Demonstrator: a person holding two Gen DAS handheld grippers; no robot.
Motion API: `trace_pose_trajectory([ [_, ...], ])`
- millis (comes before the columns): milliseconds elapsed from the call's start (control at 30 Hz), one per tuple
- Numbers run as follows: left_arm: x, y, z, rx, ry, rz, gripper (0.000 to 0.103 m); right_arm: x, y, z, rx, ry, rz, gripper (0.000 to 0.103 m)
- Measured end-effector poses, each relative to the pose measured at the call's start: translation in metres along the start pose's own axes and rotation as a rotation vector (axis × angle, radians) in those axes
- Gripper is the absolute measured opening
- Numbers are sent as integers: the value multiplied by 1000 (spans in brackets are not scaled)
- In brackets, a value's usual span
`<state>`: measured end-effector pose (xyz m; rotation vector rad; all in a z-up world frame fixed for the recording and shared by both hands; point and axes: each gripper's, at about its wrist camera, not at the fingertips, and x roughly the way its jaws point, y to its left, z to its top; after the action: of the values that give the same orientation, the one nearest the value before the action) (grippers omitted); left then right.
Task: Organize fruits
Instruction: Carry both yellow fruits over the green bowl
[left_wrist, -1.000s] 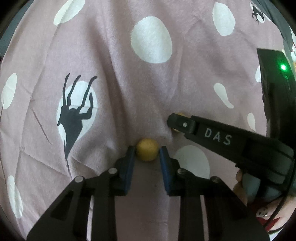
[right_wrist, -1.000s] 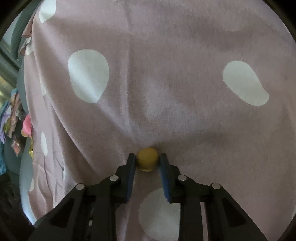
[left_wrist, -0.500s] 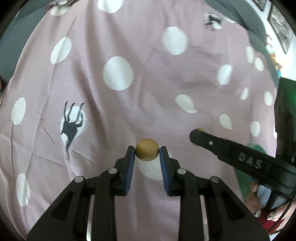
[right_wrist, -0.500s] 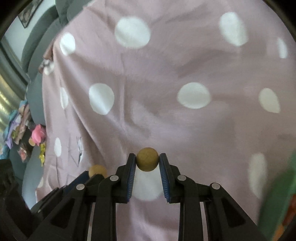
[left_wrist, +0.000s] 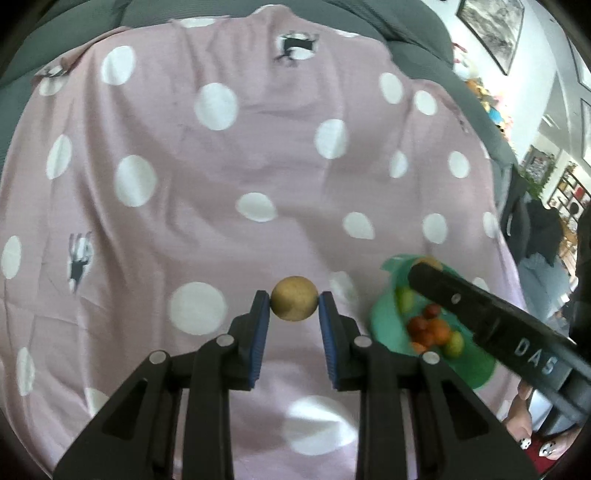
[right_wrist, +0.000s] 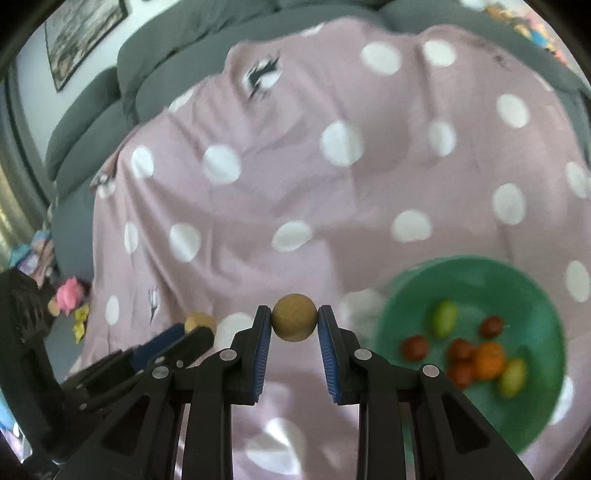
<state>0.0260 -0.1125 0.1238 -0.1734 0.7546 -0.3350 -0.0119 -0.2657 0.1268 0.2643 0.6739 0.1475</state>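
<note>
My left gripper (left_wrist: 294, 304) is shut on a small round tan fruit (left_wrist: 294, 298) and holds it high above the pink spotted blanket (left_wrist: 229, 177). My right gripper (right_wrist: 294, 323) is shut on a second tan fruit (right_wrist: 294, 322), also held in the air. A green bowl (right_wrist: 524, 291) with several small red, orange and green fruits lies on the blanket, low and right of the right gripper. In the left wrist view the bowl (left_wrist: 384, 314) is to the right, partly hidden behind the right gripper's finger. The left gripper with its fruit (right_wrist: 199, 322) shows at lower left in the right wrist view.
The blanket covers a grey sofa (right_wrist: 110, 110) whose cushions rise behind it. Framed pictures (left_wrist: 491, 29) hang on the wall. Colourful toys (right_wrist: 68, 295) lie past the blanket's left edge. A person's hand with painted nails (left_wrist: 532, 439) shows at the lower right.
Both grippers have risen well above the blanket with their fruits still held. The green bowl has come into view at the right.
</note>
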Motion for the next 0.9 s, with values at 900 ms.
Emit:
trace_pose_trajectory([
  [900, 73, -139, -9, 205, 86, -85, 27, -41, -145, -14, 247, -62, -180, 28],
])
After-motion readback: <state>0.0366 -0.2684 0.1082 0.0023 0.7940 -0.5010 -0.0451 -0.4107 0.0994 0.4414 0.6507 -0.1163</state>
